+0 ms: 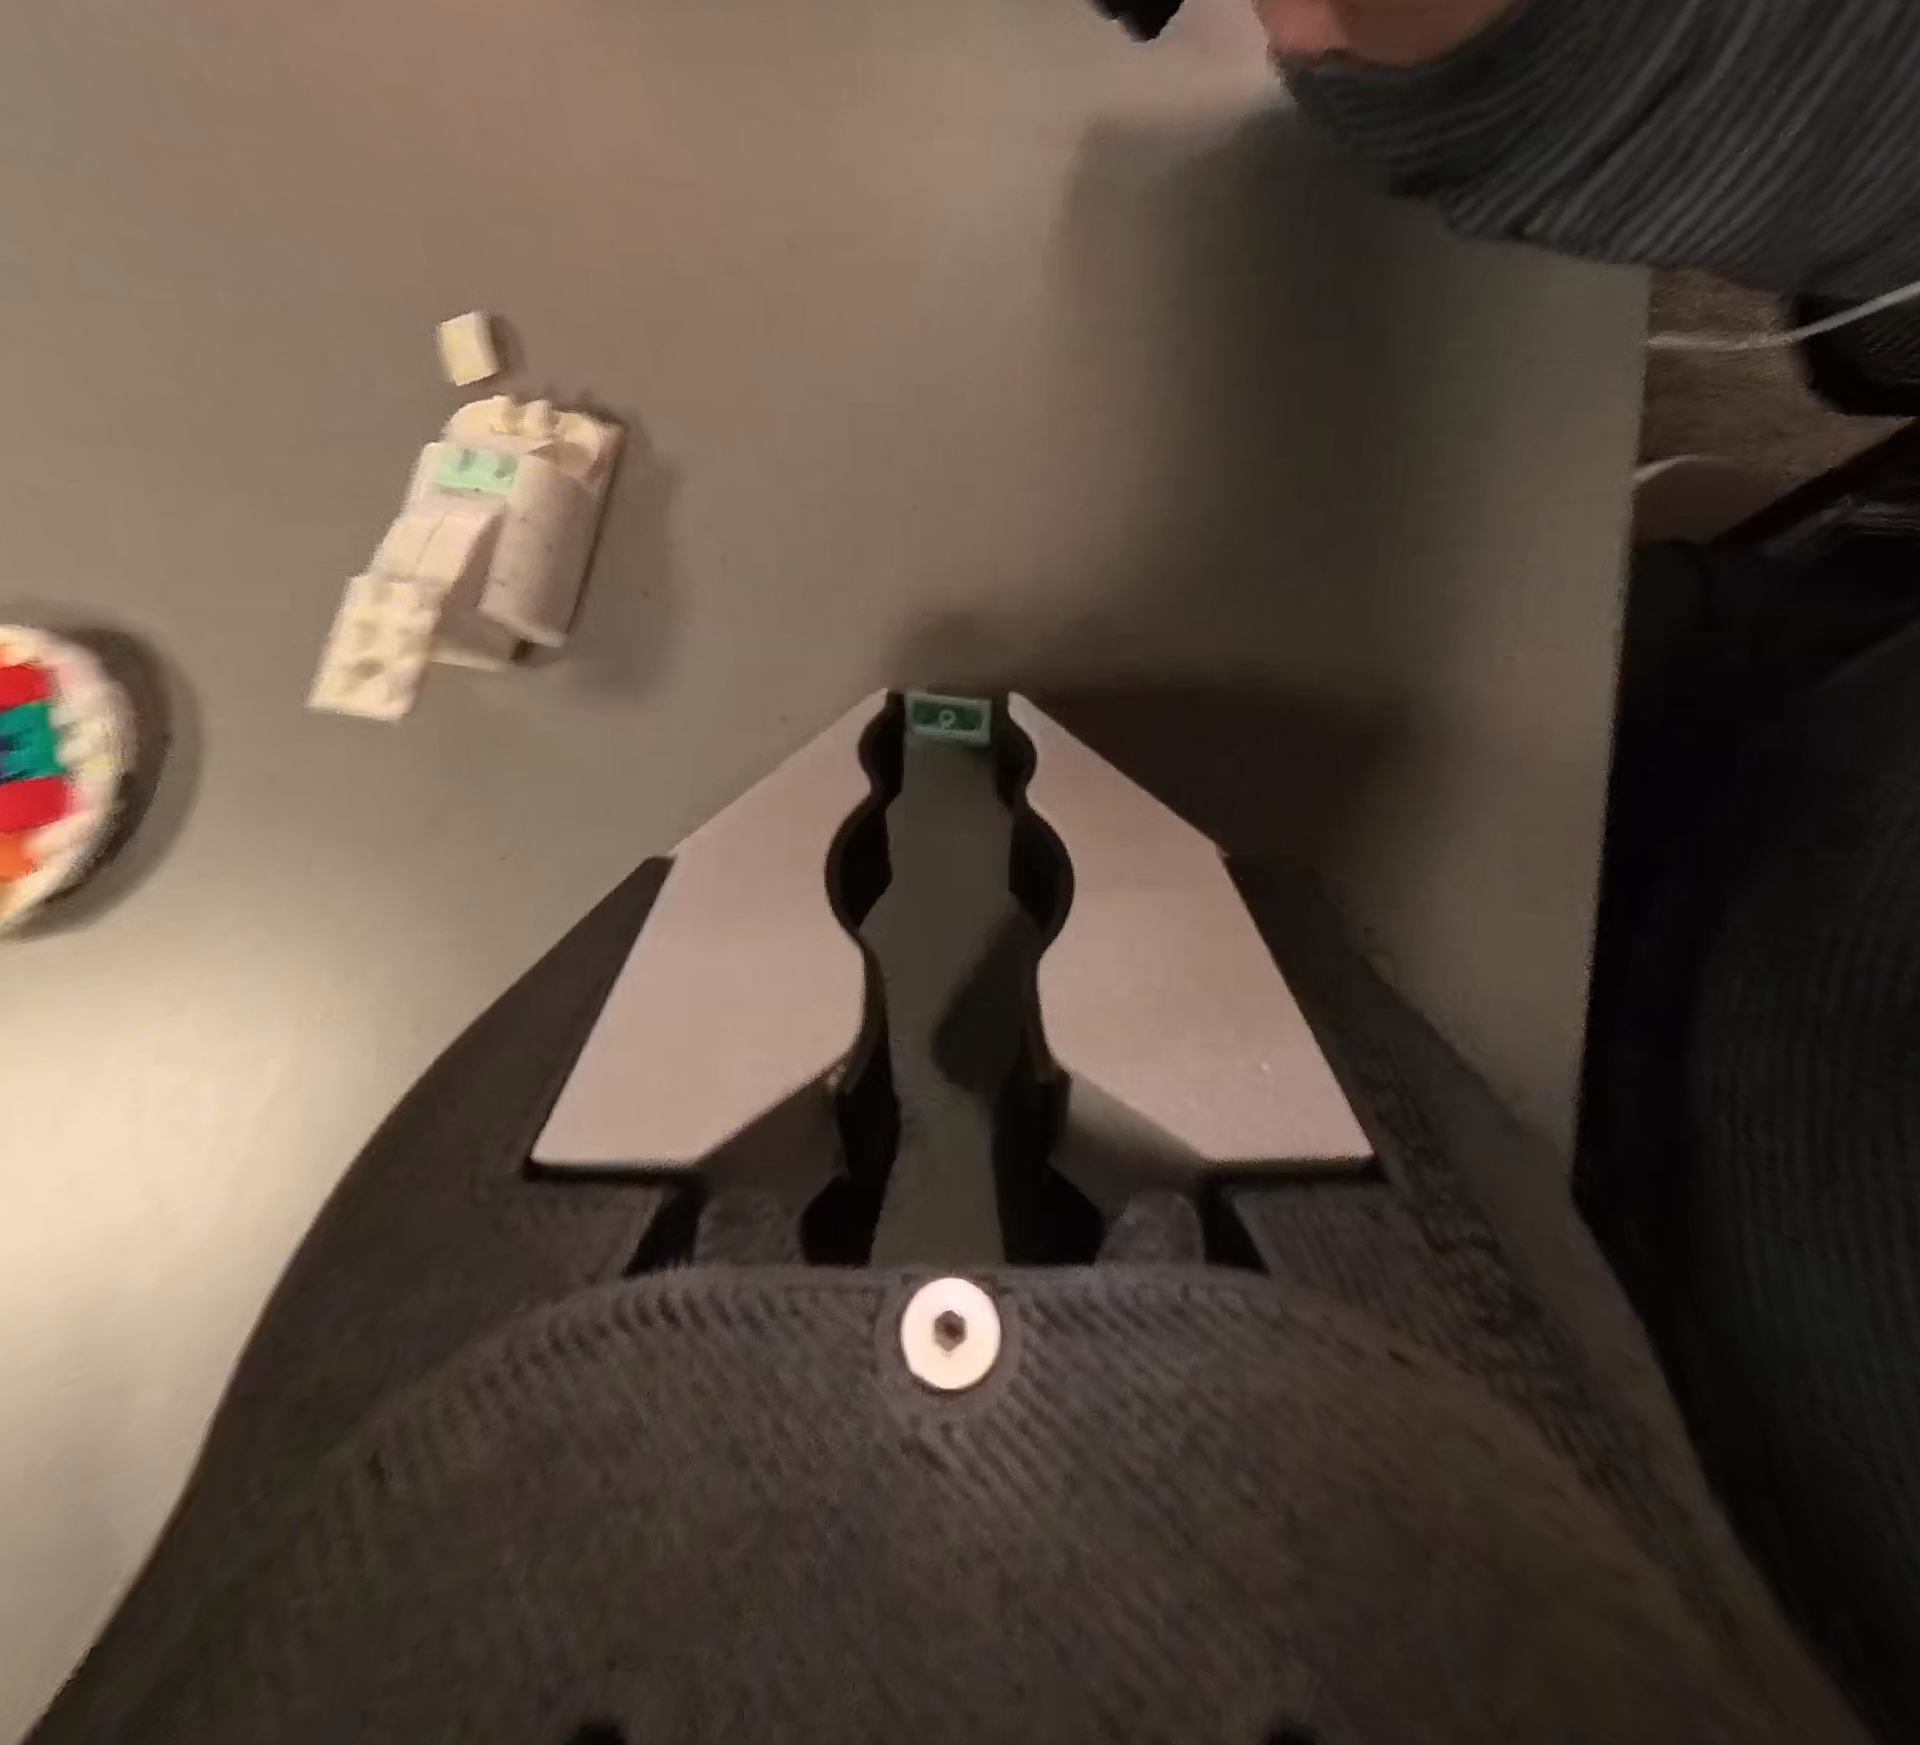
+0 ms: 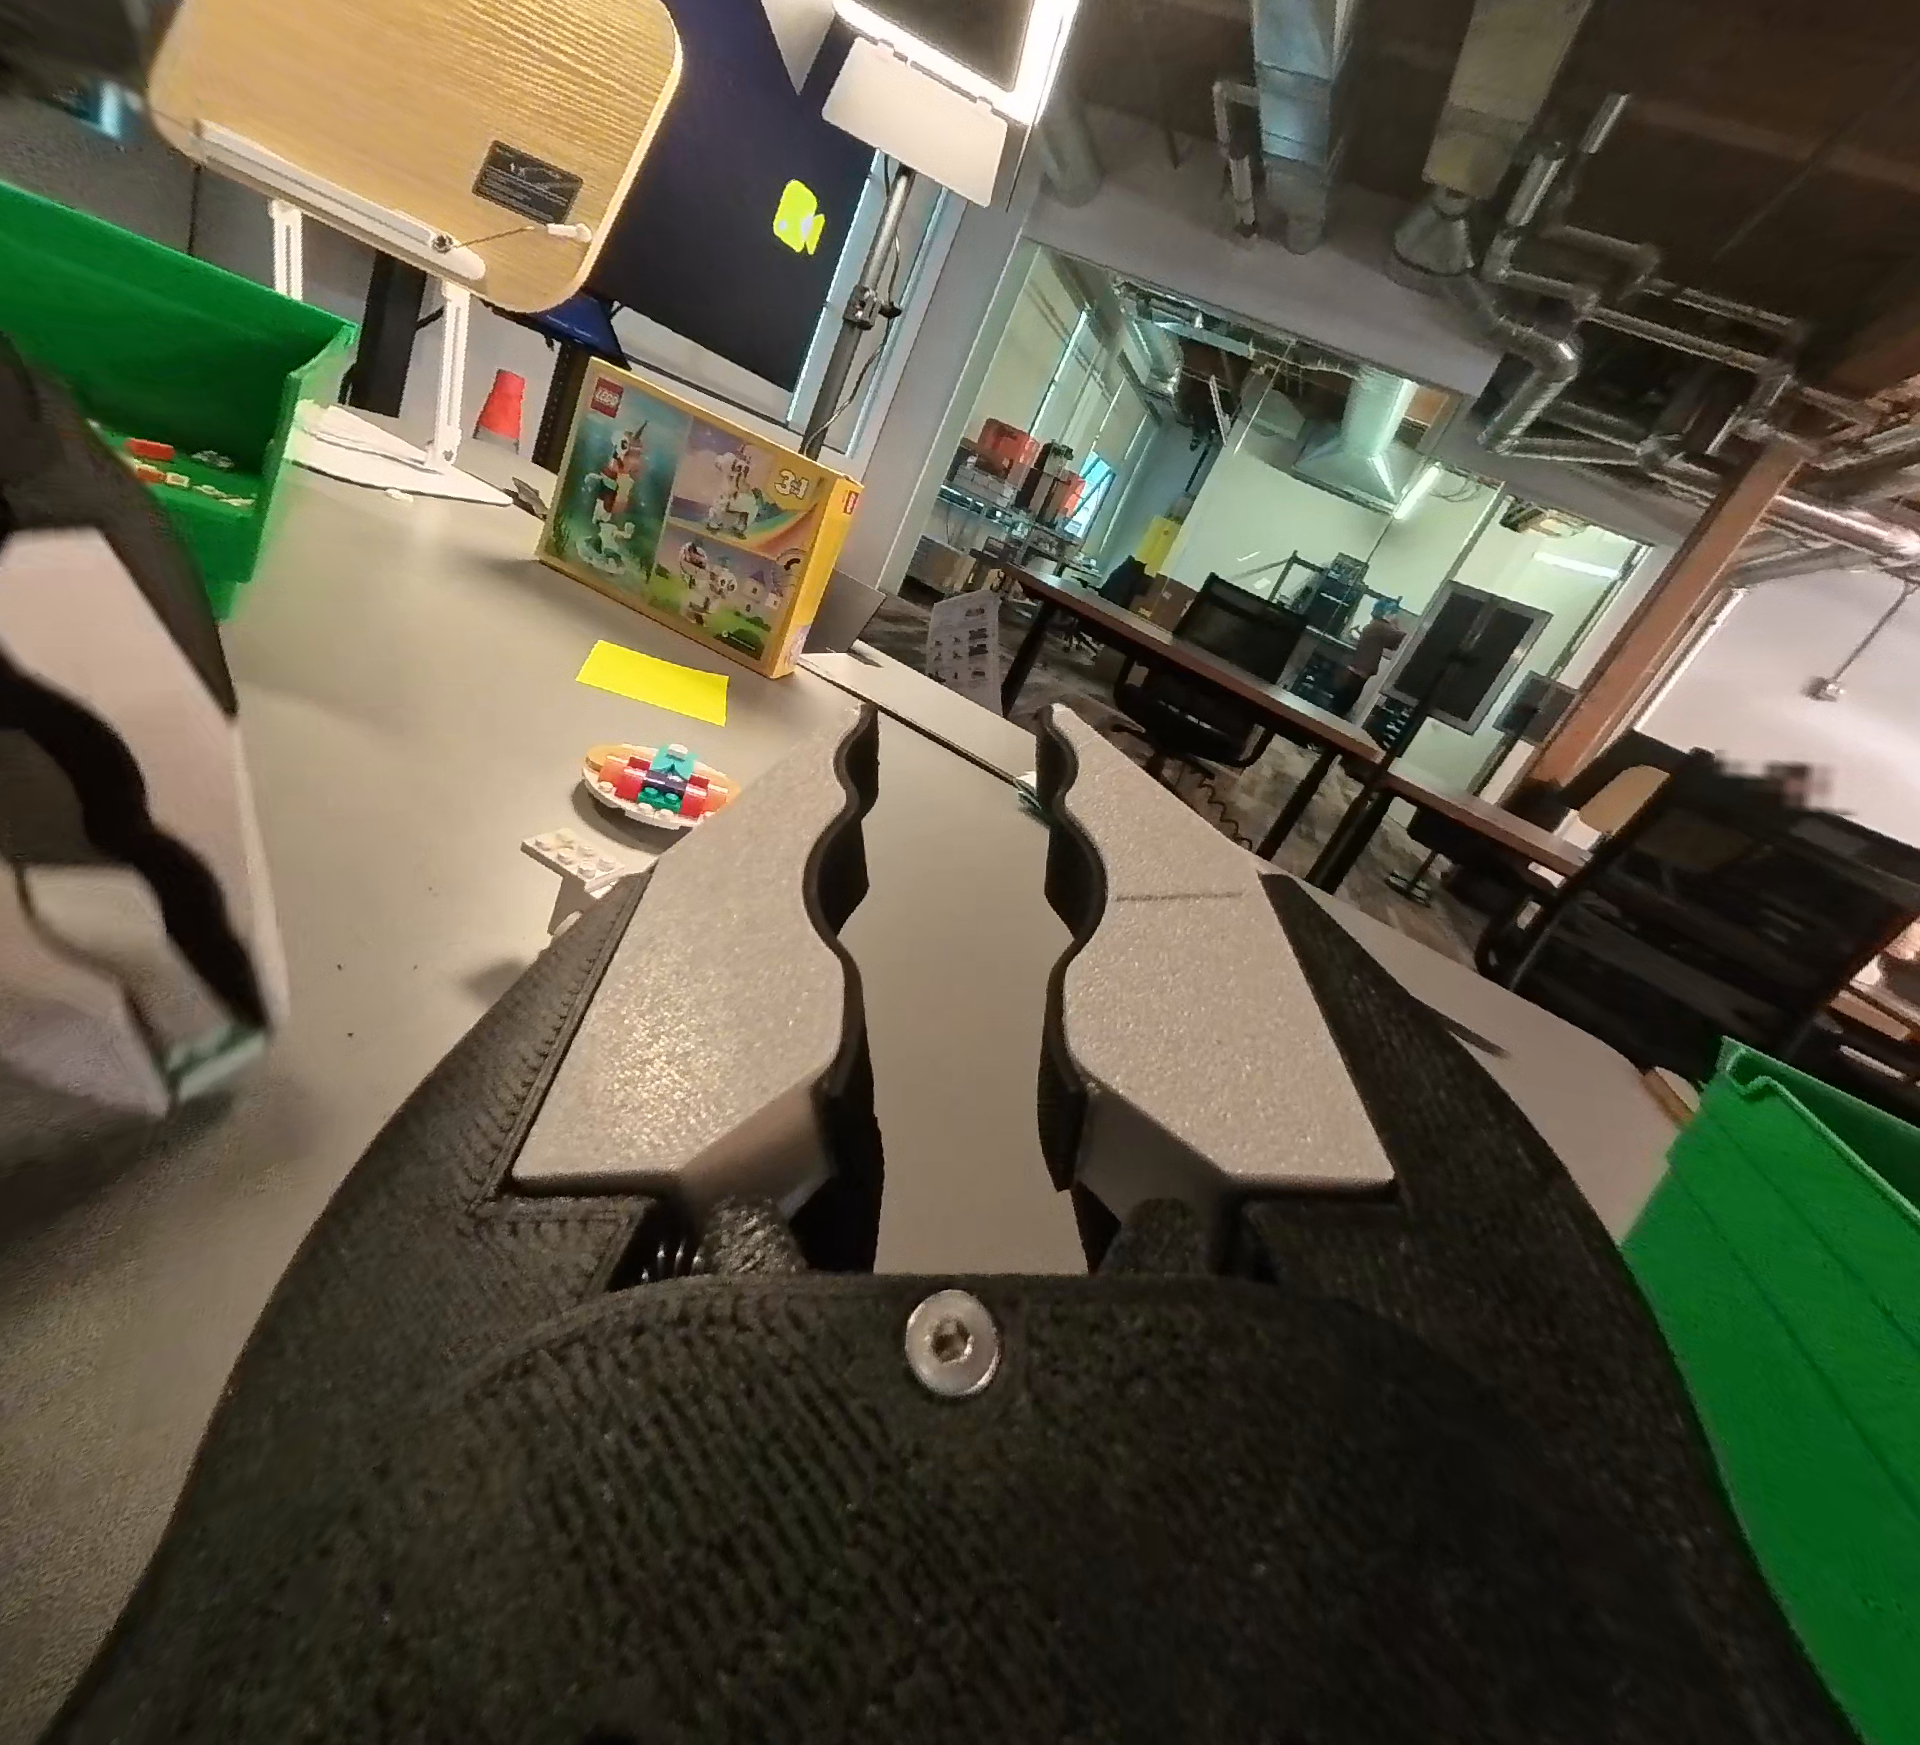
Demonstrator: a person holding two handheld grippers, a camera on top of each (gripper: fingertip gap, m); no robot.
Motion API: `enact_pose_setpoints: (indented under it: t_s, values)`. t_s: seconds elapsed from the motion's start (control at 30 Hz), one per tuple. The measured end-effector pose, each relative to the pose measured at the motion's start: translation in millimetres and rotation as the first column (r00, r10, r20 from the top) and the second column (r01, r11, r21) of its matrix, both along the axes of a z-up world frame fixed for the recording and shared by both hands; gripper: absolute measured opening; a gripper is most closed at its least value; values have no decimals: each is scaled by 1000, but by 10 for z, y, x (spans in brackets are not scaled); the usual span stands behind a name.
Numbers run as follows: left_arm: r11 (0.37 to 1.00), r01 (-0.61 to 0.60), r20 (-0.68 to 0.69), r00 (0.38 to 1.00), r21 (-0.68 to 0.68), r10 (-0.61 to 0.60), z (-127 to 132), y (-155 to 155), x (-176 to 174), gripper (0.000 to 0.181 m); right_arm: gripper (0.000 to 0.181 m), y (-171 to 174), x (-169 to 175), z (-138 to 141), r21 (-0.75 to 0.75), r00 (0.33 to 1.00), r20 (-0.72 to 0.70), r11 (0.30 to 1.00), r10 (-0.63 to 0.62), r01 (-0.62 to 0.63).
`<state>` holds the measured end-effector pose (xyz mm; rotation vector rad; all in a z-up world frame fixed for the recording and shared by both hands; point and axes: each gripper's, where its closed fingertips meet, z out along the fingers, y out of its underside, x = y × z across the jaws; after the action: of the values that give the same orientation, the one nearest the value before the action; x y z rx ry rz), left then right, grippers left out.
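Note:
My left gripper (image 1: 948, 716) is shut on a small green brick (image 1: 948, 719) pinched at its fingertips, held above the grey table (image 1: 727, 189). A white brick model (image 1: 488, 542) with a pale green piece lies on the table to the left of it, with a loose white brick (image 1: 468, 348) just beyond. My right gripper (image 2: 956, 739) is open and empty, pointing out over the table's far edge. The left gripper (image 2: 208, 1061) shows blurred at the left of the right wrist view, with the green brick at its tip.
A round white plate (image 2: 665, 786) of coloured bricks and a light grey plate brick (image 2: 582, 854) lie ahead left; the plate also shows in the left wrist view (image 1: 62, 760). A yellow toy box (image 2: 696, 532), yellow note (image 2: 655, 679) and green bins (image 2: 177, 386) (image 2: 1797, 1300) stand around. A person's sleeve (image 1: 1662, 33) reaches in. Some 15 cm of space lies between my two pairs of fingers.

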<state>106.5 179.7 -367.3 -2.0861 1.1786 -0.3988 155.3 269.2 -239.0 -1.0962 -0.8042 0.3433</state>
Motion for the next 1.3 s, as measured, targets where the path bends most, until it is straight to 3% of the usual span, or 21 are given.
enact_pose_setpoints:
  t_s: [0.07,0.13,0.2,0.27,0.33,0.43,0.5,0.57,0.63,0.77,0.93,1.03,1.13,1.2,1.23,1.3]
  values:
    - [990,-83,-67,994,117,91,171,96,-265,15,28,9,-2,-11,-9,1000,3,1000,2,-2]
    - [945,-227,-52,968,237,245,551,164,-656,15,28,36,-6,-46,-31,1000,13,1000,1,-1]
    - [851,-409,10,903,328,430,966,172,-1203,15,27,74,-40,-119,-75,999,38,997,14,-11]
    - [731,-590,26,784,342,620,1186,86,-1868,15,28,124,-90,-226,-140,997,73,990,34,-23]
    - [625,-734,-27,642,268,766,1138,-79,-2469,15,28,161,-123,-282,-173,994,102,985,41,-23]
    - [510,-851,-131,496,123,858,850,-305,-3016,16,28,201,-158,-337,-190,989,142,982,43,-16]
    - [465,-885,-207,460,-30,863,575,-447,-3132,16,28,207,-172,-358,-191,986,160,982,40,-8]
    - [413,-903,-218,429,-119,876,480,-486,-3165,24,27,197,-176,-356,-174,985,168,985,32,-2]
    - [376,-921,-209,389,-101,897,527,-466,-3233,41,26,187,-174,-346,-159,985,168,987,26,1]
    - [318,-939,-343,343,-129,874,389,-564,-3313,75,26,184,-142,-307,-158,991,134,987,28,-6]
    - [320,-942,-378,333,-99,864,393,-523,-3293,89,26,176,-97,-251,-158,995,85,987,43,-30]
    - [316,-948,-366,312,-51,877,462,-462,-3331,107,26,172,-98,-247,-151,995,86,988,45,-31]
    - [327,-941,-262,295,86,919,758,-289,-3317,100,26,177,-76,-232,-145,997,76,989,32,-20]
    - [390,-901,-74,383,191,921,1124,-17,-3028,82,26,185,-45,-197,-138,998,55,990,17,-10]
    - [466,-858,24,482,216,876,1278,145,-2729,76,26,189,-25,-171,-130,999,41,992,8,-3]
    - [681,-710,192,704,180,683,1422,403,-1886,68,25,189,5,-141,-118,1000,25,993,-5,8]
